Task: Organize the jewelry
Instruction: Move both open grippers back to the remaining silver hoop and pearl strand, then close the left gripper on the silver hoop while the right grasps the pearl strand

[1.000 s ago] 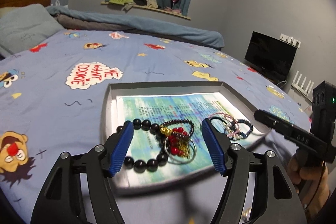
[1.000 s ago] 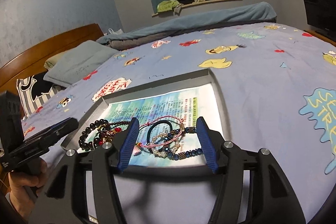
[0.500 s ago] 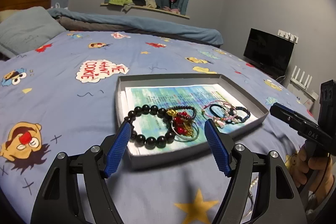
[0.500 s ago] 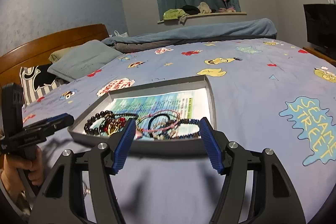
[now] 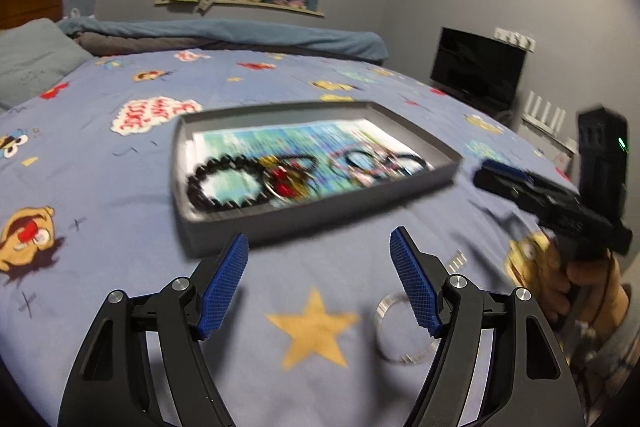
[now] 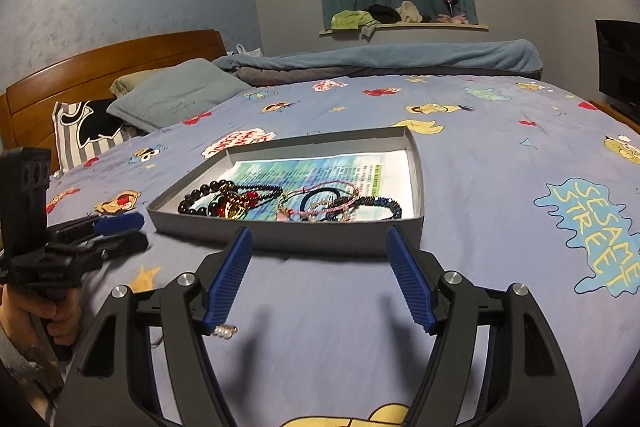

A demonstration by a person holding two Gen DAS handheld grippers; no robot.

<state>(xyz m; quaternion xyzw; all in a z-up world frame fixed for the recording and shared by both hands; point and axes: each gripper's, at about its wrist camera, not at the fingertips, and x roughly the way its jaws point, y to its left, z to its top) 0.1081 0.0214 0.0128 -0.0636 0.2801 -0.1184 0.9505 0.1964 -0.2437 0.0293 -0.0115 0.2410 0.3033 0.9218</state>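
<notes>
Grey shallow tray (image 6: 280, 237) sits on the bed (image 6: 500, 155), on a blue cartoon-print cover. A printed sheet in blue-green tones lines the tray floor.

Jewelry lies in two clusters toward the near wall of the tray. Left cluster: black bead bracelet (image 6: 200, 199) of large round dark beads, touching a tangle with red beads and a gold-coloured piece (image 6: 236, 205). Right cluster: thin pink cord loops (image 6: 320, 197), a dark ring-shaped band and a dark blue bead strand (image 6: 380, 205), overlapping one another. Left wrist view is motion-blurred; fine detail unreadable there.

Outside the tray, on the cover: clear bangle (image 5: 404, 327) just beside the left gripper's right finger; a few small silvery beads (image 6: 224, 331) near the right gripper's left finger.

Left gripper (image 5: 318, 281): jaws wide apart, nothing between them. Right gripper (image 6: 318, 275): jaws have just been opening, wide, nothing held. Both are short of the tray.
</notes>
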